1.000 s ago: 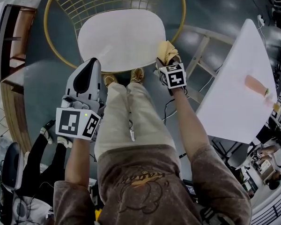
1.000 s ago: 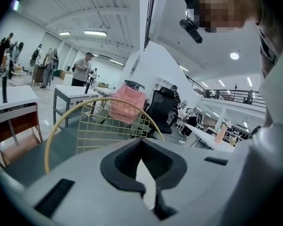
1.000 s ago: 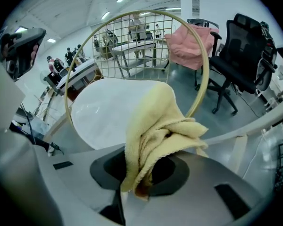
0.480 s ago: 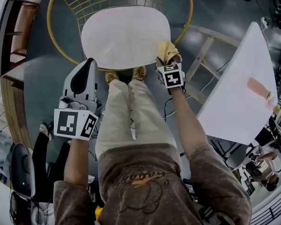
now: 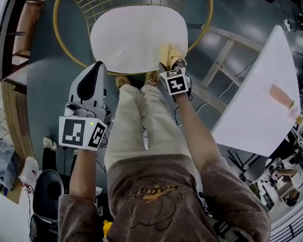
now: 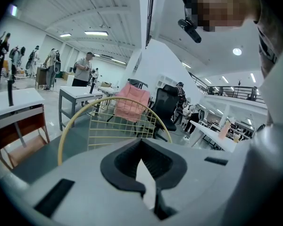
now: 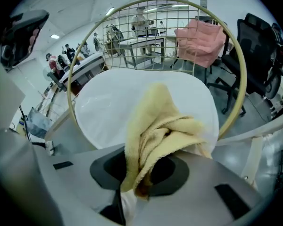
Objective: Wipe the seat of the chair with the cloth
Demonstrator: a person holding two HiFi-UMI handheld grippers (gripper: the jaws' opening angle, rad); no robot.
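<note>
The chair has a white oval seat [image 5: 134,34] inside a gold wire frame [image 5: 65,44]. My right gripper [image 5: 171,67] is shut on a bunched yellow cloth [image 5: 169,54], which lies over the seat's front right edge. In the right gripper view the cloth [image 7: 155,131] sticks up out of the right gripper [image 7: 141,175], with the seat [image 7: 104,107] just beyond and the wire back [image 7: 155,27] behind. My left gripper [image 5: 92,79] hangs shut and empty off the seat's front left edge. The left gripper view shows the left gripper [image 6: 144,175], a sliver of seat, and the wire back [image 6: 118,126].
A white table [image 5: 252,105] with a pinkish item [image 5: 282,96] stands at the right, a sloped pale beam [image 5: 217,59] between it and the chair. A wooden shelf unit [image 5: 12,39] is at left. My shoes [image 5: 150,77] sit below the seat's front. A pink cloth [image 7: 200,41] hangs behind the chair.
My right gripper has carried the yellow cloth leftward, from beside the seat's right edge onto its front right part. The left gripper has stayed roughly in place.
</note>
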